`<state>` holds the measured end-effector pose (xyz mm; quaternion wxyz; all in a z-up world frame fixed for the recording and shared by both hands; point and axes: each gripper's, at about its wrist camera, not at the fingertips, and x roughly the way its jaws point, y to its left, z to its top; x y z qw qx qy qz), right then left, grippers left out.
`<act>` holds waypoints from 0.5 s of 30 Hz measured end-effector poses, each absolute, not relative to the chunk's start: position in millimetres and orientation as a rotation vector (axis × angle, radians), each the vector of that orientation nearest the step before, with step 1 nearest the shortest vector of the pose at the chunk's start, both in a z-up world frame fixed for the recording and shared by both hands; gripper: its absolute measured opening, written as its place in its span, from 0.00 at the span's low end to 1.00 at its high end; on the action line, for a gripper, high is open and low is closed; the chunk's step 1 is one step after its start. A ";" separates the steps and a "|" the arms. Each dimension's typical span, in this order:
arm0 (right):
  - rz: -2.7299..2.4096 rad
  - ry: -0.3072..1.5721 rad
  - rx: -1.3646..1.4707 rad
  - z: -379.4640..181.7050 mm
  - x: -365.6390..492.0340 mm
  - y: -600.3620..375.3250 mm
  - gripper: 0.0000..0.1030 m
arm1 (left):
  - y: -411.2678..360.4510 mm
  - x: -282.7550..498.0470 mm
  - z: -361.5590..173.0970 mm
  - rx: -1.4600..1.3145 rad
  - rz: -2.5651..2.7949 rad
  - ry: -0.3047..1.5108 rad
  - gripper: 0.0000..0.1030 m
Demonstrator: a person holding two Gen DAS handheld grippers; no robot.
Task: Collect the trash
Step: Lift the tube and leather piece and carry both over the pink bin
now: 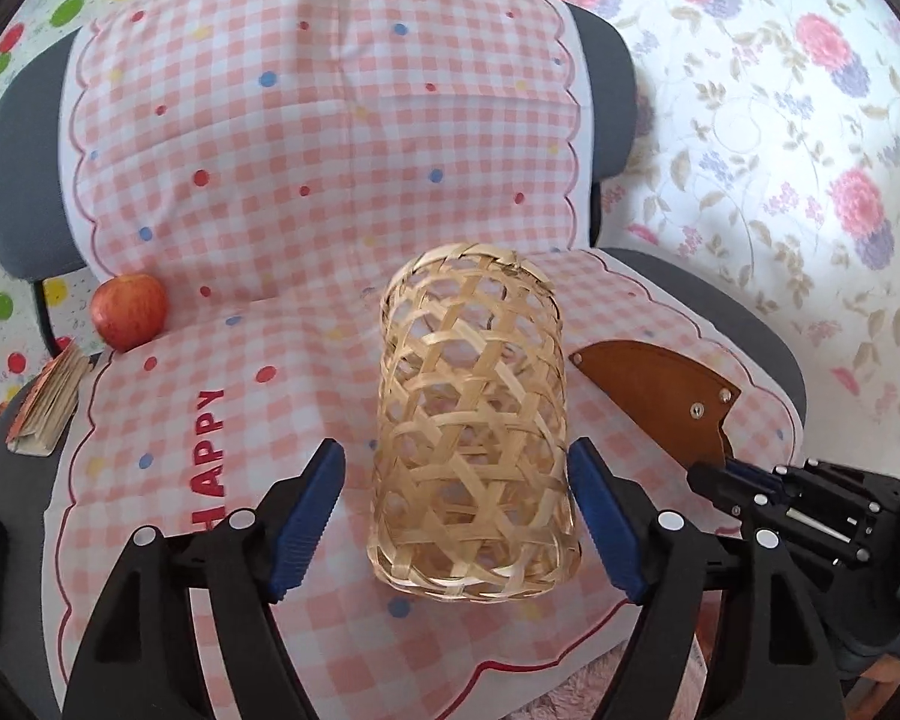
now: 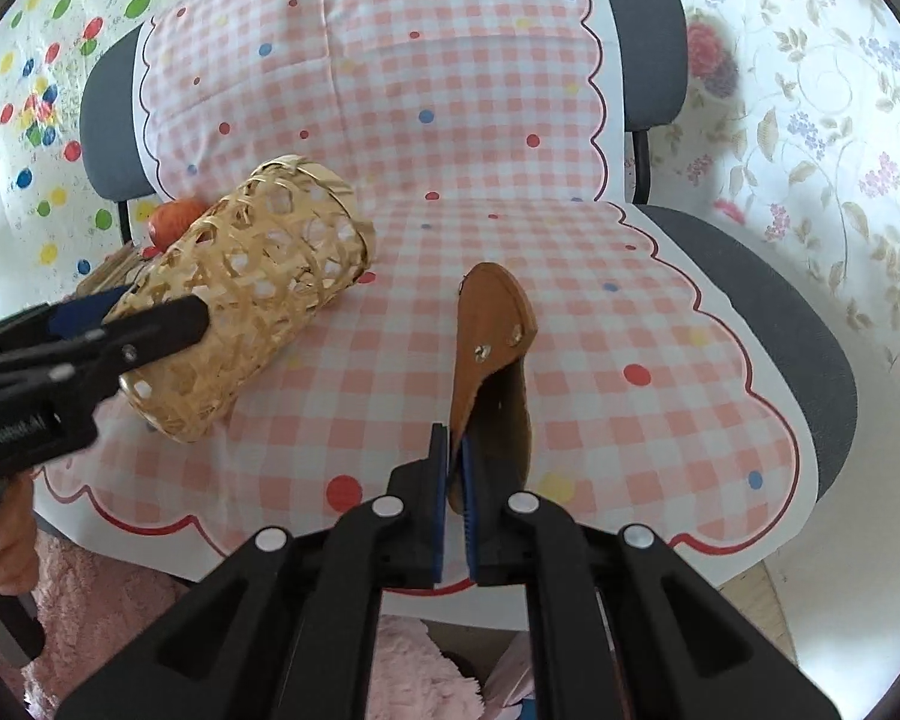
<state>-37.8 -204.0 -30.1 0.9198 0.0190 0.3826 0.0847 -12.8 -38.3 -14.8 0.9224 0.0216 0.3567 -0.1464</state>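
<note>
Left wrist: left tool (image 1: 456, 519) wide around one basket (image 1: 471, 420), right tool (image 2: 455, 501) pinching one leather sheath (image 2: 492, 348), one apple (image 1: 129, 311).

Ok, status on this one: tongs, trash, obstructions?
Left tongs open, straddling toppled wicker basket. Right tongs shut on brown leather sheath. Nothing blocking.

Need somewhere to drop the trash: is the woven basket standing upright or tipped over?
Tipped over. The woven basket lies on its side on the checkered cloth, between the open fingers of the left gripper.
</note>
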 end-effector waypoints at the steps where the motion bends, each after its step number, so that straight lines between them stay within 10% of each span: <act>1: 0.174 0.787 0.054 -29.4 -38.5 -205.5 0.13 | -41.6 -13.0 -16.1 0.055 -0.305 0.731 0.75; 15: 0.135 0.754 0.068 -28.0 -55.6 -220.5 0.43 | -52.0 -16.9 -18.2 0.050 -0.331 0.714 0.66</act>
